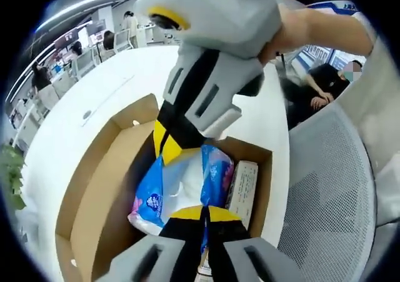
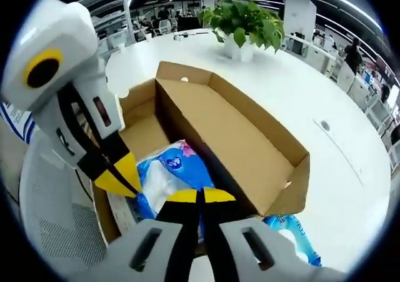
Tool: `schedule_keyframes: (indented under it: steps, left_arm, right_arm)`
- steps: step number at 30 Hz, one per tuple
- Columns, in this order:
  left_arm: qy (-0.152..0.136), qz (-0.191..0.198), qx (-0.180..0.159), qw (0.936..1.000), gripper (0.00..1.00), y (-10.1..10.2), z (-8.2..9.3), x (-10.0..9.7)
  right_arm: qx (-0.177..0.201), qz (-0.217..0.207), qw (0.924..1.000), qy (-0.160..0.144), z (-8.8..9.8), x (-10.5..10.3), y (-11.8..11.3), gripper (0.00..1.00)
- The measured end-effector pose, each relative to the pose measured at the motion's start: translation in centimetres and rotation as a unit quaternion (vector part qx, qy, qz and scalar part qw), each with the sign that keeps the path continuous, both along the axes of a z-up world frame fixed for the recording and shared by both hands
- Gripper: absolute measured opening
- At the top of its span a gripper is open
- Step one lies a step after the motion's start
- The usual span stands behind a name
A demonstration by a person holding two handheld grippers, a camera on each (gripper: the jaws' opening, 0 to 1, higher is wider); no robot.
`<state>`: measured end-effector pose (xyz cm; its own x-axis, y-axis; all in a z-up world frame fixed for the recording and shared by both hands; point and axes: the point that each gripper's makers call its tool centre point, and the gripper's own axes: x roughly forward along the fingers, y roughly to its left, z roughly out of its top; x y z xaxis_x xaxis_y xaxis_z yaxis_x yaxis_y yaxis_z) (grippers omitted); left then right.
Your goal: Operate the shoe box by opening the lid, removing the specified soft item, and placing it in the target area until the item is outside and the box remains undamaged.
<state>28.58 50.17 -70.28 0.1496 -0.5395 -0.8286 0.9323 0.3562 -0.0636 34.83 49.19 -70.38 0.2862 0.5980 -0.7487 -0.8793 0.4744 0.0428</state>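
Observation:
The brown cardboard shoe box (image 1: 87, 194) (image 2: 140, 132) stands open on the white table, its lid (image 2: 237, 138) folded back. Inside lies a soft blue-and-white tissue pack (image 1: 187, 185) (image 2: 169, 176). My left gripper (image 1: 204, 214) is at the pack's near end, jaws shut with blue film pinched between them; it enters the right gripper view from the left (image 2: 119, 177). My right gripper (image 2: 200, 196) is shut on the pack's other end, and it reaches down from the top of the left gripper view (image 1: 164, 149).
A small white carton (image 1: 242, 188) lies in the box beside the pack. A second blue pack (image 2: 290, 229) rests on the table outside the box. A potted plant (image 2: 244, 22) stands farther back. A grey mesh chair (image 1: 331, 201) is beside the table edge.

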Motion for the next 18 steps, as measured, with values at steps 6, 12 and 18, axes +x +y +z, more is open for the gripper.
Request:
schedule_keyframes:
  steps: [6,12,18]
  left_arm:
    - [-0.01,0.0,0.003,0.9999,0.0,0.2,1.6,-0.2]
    - [-0.017,0.008,0.006,0.9998,0.0,0.3,3.2,-0.2]
    - [-0.024,0.014,0.001,0.9996,0.0,-0.2,5.0,-0.2]
  right_arm:
    - [0.009,0.012,0.9998,-0.015,1.7,-0.2,0.3,0.0]
    - [0.016,0.02,0.9992,-0.032,3.4,-0.4,0.4,0.0]
    - [0.024,0.028,0.9983,-0.045,5.3,-0.6,0.0,0.0]
